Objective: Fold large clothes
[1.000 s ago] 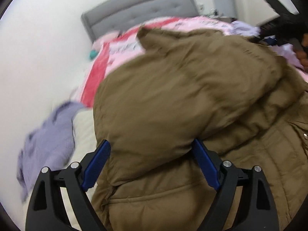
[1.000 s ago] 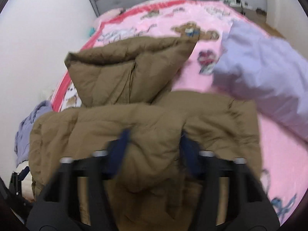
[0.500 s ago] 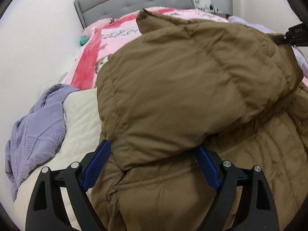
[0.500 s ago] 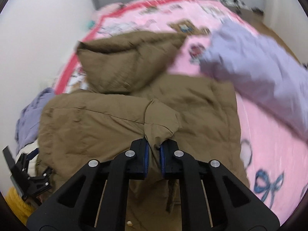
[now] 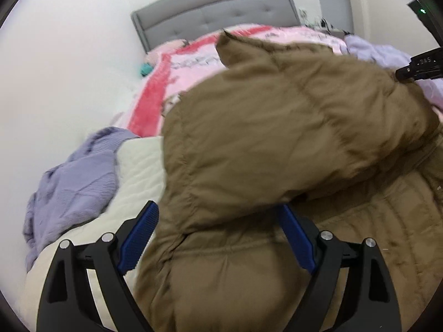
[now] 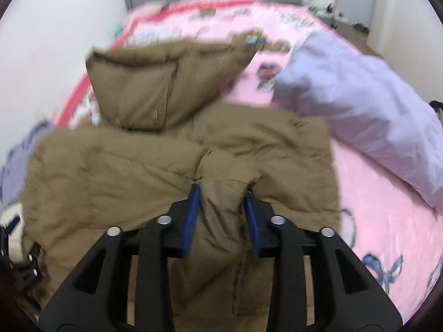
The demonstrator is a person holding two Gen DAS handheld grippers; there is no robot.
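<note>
A large brown puffer jacket (image 5: 277, 124) lies spread on the bed, its hood (image 6: 155, 83) toward the headboard. One sleeve is folded across the body. My left gripper (image 5: 216, 209) stands wide open over the jacket's near left edge, with puffy fabric bulging between its blue pads (image 5: 138, 235). My right gripper (image 6: 221, 193) is over the jacket's middle. Its jaws are opening, and a bunched fold of jacket (image 6: 221, 221) still sits between them. The right gripper's black body (image 5: 420, 66) shows at the right edge of the left wrist view.
The pink patterned blanket (image 6: 373, 235) covers the bed below a grey headboard (image 5: 216, 16). A lavender garment (image 6: 360, 110) lies right of the jacket. A lavender knit sweater (image 5: 74, 179) lies on a cream quilt (image 5: 138, 166) at its left. A white wall runs along the left.
Half a second ago my right gripper was shut on the jacket fold; now its jaws stand apart around it. The left gripper stays wide over the jacket's edge, having shifted slightly.
</note>
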